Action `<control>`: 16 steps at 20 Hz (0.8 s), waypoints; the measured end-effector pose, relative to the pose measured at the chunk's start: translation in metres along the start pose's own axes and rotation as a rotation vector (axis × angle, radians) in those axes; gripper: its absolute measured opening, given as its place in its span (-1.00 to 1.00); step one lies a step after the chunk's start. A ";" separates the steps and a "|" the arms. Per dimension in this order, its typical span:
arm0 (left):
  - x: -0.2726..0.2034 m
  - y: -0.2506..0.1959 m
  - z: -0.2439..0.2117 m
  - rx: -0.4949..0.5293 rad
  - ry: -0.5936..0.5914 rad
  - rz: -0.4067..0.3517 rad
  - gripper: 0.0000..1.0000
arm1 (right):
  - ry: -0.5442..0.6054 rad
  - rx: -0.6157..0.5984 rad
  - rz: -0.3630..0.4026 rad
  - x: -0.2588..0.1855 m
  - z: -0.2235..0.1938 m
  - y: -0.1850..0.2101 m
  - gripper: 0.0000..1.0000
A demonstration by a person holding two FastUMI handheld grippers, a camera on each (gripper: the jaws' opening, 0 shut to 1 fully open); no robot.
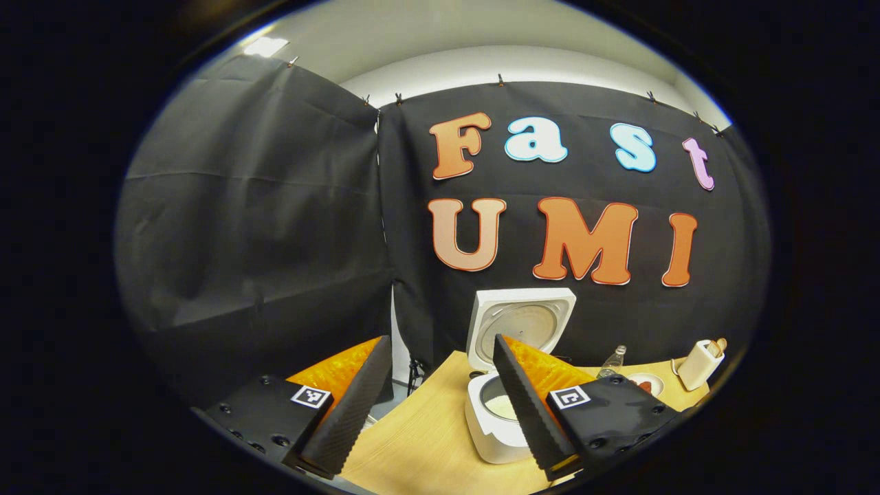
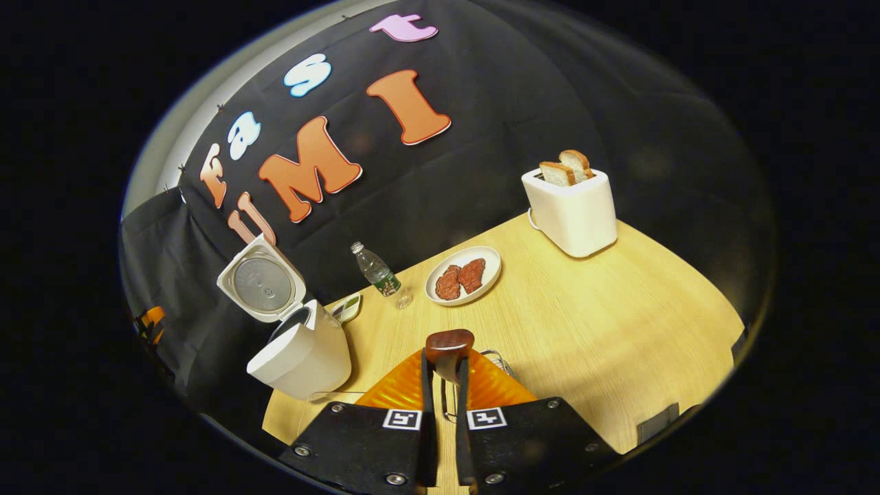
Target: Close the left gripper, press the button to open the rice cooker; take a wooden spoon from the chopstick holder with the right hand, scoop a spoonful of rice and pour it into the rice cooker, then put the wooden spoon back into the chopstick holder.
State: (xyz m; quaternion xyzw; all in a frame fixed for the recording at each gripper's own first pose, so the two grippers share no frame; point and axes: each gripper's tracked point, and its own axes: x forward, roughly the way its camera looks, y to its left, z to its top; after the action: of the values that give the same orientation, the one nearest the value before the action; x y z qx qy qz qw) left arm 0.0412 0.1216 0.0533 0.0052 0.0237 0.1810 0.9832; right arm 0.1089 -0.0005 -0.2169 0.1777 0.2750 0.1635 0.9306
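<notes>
- right gripper [image 2: 445, 385] is clamped on the wooden spoon [image 2: 449, 350], long axis running straight out along the fingers, dark brown rounded end pointing away
- rice cooker [image 2: 299, 354] sits at the table's [image 2: 619, 323] left edge, lid flipped up
- left gripper [image 1: 440, 405] hangs wide apart, holding nothing

The white rice cooker [image 2: 302, 354] stood at the bench's left edge, its lid [image 2: 261, 287] swung fully up and back, showing a round grey inner plate. Pale rice lay in its pot [image 1: 500, 404]. The wooden spoon's [image 2: 449, 346] dark brown end stood upright, near.
</notes>
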 end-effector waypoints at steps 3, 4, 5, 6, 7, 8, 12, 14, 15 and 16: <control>0.000 -0.006 0.000 0.011 0.002 -0.009 1.00 | -0.011 0.018 0.017 -0.004 0.000 -0.007 -0.74; 0.001 -0.011 0.000 0.013 0.001 -0.019 1.00 | -0.004 0.015 0.009 -0.004 -0.002 -0.010 -0.64; 0.002 -0.014 0.002 0.013 -0.003 -0.022 1.00 | 0.008 0.010 -0.014 -0.004 -0.003 -0.017 -0.58; 0.003 -0.017 0.003 0.010 -0.007 -0.025 1.00 | 0.026 -0.014 -0.062 -0.006 -0.005 -0.028 -0.48; 0.005 -0.020 0.004 0.006 -0.009 -0.030 1.00 | 0.040 -0.042 -0.098 -0.007 -0.010 -0.039 -0.38; 0.006 -0.025 0.003 0.002 -0.010 -0.035 1.00 | 0.051 -0.058 -0.120 -0.007 -0.012 -0.045 -0.19; 0.022 -0.041 0.012 -0.014 -0.023 -0.062 1.00 | 0.034 -0.112 -0.233 -0.011 -0.003 -0.067 0.76; 0.036 -0.056 0.025 -0.020 -0.037 -0.092 1.00 | -0.005 -0.106 -0.244 -0.015 0.015 -0.062 0.90; 0.044 -0.063 0.035 -0.013 -0.045 -0.106 0.99 | -0.026 -0.107 -0.253 -0.017 0.027 -0.059 0.90; 0.055 -0.069 0.045 -0.002 -0.053 -0.108 0.99 | -0.040 -0.119 -0.270 -0.020 0.036 -0.058 0.90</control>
State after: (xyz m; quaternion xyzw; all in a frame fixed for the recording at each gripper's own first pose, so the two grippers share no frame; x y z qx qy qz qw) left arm 0.1195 0.0769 0.0943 0.0080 -0.0022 0.1277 0.9918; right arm 0.1258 -0.0682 -0.2042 0.0866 0.2675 0.0492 0.9584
